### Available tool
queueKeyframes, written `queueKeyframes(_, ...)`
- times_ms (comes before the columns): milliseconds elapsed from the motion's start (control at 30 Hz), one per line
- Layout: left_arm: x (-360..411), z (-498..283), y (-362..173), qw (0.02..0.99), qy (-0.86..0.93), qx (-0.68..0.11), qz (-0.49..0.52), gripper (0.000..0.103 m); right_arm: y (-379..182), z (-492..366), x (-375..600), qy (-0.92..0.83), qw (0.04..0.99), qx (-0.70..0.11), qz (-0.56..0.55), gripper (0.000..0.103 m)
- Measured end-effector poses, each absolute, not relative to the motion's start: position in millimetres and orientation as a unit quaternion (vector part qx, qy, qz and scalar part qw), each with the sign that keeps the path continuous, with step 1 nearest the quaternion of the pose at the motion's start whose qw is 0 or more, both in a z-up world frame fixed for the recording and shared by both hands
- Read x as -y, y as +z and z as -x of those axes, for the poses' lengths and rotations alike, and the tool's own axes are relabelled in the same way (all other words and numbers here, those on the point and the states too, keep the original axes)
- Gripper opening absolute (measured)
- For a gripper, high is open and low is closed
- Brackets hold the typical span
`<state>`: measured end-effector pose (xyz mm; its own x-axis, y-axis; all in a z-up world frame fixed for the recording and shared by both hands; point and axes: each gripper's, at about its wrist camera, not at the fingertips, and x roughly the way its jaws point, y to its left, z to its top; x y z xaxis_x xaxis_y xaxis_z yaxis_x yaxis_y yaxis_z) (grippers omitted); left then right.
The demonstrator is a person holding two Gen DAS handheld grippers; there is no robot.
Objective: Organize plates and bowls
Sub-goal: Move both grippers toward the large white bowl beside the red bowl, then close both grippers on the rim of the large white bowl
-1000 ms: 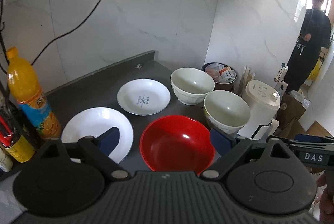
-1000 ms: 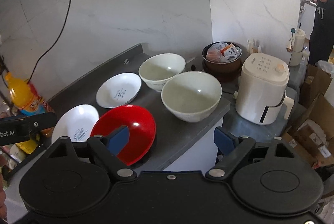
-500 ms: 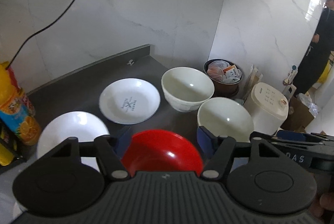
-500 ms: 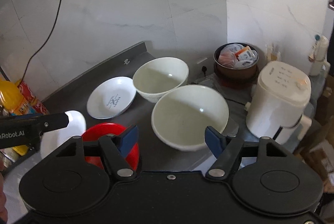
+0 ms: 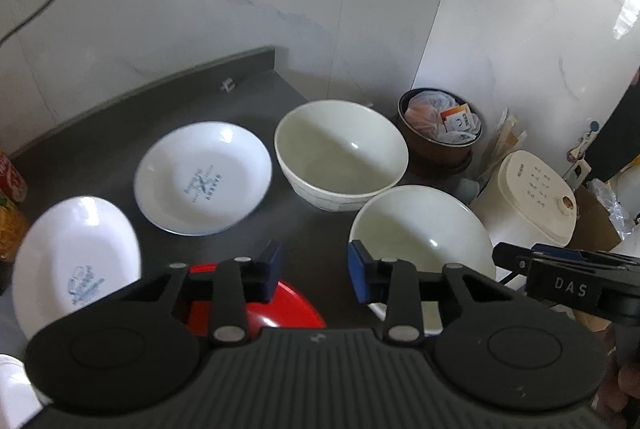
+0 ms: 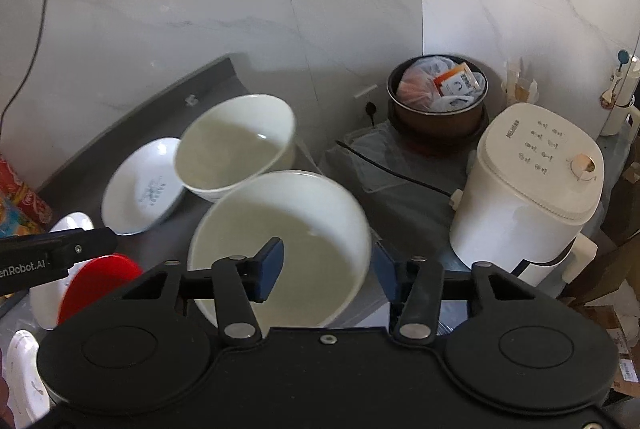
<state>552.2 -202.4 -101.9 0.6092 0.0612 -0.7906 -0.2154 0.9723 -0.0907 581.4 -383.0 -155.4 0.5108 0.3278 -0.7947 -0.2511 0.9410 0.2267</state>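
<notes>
Over the last second both views were pushed forward and down over the bench; right tongs were brought astride the near cream bowl rim, lower centre, jaws part-open, nothing gripped. Left tongs were narrowed, empty, above the red bowl. Likely first pickup; nothing stacked yet.

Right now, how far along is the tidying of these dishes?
Barely started. Nothing is stacked: two white plates, the red bowl and two cream bowls sit apart on the counter. The right gripper, open, straddles the nearer cream bowl's rim; the left gripper is open and empty. All stacking remains.
</notes>
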Motion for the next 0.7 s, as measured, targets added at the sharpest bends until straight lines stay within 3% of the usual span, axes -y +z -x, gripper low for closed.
queueKeyframes(700,235.7,-622.0,-166.7,0.846,0.095,-0.516,0.097,0.018,-207.9,-621.5,392.7,0.197,0.824,-0.53,-0.023,0.03)
